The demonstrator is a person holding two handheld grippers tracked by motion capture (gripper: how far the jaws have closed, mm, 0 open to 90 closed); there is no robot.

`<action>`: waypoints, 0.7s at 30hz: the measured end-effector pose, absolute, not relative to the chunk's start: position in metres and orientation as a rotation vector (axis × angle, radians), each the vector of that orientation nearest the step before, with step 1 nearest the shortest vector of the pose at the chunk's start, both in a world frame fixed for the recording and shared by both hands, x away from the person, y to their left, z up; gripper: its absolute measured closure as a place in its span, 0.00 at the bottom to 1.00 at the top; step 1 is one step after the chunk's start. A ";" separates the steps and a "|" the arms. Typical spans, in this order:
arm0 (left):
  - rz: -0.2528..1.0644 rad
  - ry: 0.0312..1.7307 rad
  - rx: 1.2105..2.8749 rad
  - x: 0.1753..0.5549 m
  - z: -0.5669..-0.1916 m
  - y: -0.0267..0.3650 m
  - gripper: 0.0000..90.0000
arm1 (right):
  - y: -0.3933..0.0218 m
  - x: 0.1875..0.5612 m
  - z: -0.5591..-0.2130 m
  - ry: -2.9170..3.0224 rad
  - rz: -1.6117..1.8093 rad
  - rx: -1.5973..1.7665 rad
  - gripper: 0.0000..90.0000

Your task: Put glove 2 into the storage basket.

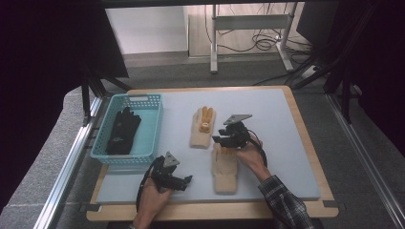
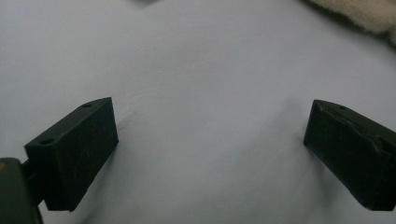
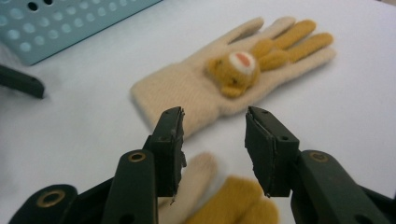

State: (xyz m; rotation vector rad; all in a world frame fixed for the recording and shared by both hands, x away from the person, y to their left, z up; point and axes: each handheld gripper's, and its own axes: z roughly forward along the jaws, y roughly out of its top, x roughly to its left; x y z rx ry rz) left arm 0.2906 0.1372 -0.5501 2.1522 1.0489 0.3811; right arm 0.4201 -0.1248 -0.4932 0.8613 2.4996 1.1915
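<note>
Surface [image 1: 286, 143] pale grey-blue, wood-edged, carrying two cream gloves and a basket. Right gripper [image 1: 225, 141] [image 3: 214, 140] held low over fingertip end of near cream glove [image 1: 225, 167] [image 3: 219, 200], jaws spread with a clear gap, nothing pinched. Seen between and just below those jaws in right gripper view: blurred cream and mustard-yellow fingers of near glove, close under the tips; contact with glove cannot be told. Ahead of right jaws, beyond the gap: far cream glove [image 1: 203, 126] [image 3: 224, 84], flat on the surface, fingers pointing away, yellow fingers on one side, small bear face [image 3: 233, 70] on its back. Far glove apart from near glove, bare surface between. Farther ahead and off to left of right jaws: light blue basket [image 1: 143, 152] [image 3: 60, 28] with perforated walls, holding black glove [image 1: 122, 131] lengthwise inside. Left gripper [image 1: 184, 180] [image 2: 208, 140] held in left hand [image 1: 153, 198] near front edge of surface, jaws pointing toward near cream glove. Left jaws spread wide, nothing between them but bare surface, tips close down on it. Scrap of cream fabric at upper right corner of left gripper view, ahead and to right of right-hand jaw, well short of the gap. Right hand [image 1: 250, 155] gripping right gripper from behind, plaid sleeve [image 1: 284, 202] trailing to bottom of high view. Grey three-cornered plate visible atop each gripper.
</note>
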 end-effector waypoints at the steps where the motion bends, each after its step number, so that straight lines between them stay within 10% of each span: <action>1: 0.381 1.049 2.152 0.291 -0.550 0.137 0.03 | -0.121 0.424 -0.494 2.497 1.191 0.858 0.61; 21: 0.378 1.051 2.150 0.291 -0.550 0.137 0.03 | -0.075 0.475 -0.520 2.522 1.101 0.832 0.44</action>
